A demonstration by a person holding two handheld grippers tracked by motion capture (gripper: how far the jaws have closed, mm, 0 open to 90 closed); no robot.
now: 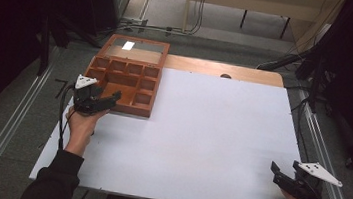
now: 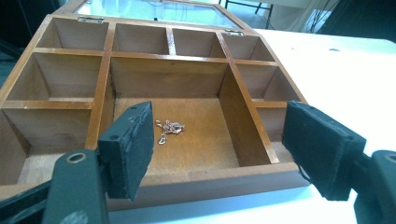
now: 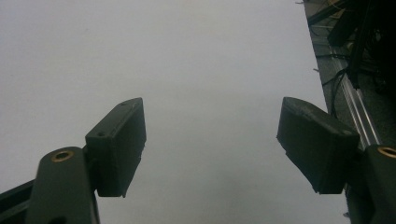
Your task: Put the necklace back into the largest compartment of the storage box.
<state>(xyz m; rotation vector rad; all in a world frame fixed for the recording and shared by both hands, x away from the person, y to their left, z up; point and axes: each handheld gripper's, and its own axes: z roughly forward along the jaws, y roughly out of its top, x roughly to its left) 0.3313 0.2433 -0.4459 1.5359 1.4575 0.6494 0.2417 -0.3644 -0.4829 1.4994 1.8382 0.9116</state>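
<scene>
The left gripper is held at the near edge of a wooden compartment box that sits on the far left part of the white table. Its jaws stand wide apart and hold nothing; in the left gripper view they frame the box's large central compartment, just above its front wall, without visibly touching the wood. On the floor of that compartment lies a small tangled chain (fine links, pale metal, between the two jaws as seen from the gripper's camera). The remaining compartments visible there are bare. The box's glazed lid is swung back beyond the compartments.

The right gripper is at the near right corner of the table, well apart from the box. Its jaws are likewise spread wide with nothing between them; in the right gripper view they point over plain white table surface, with the table's right edge and floor cables beyond.
</scene>
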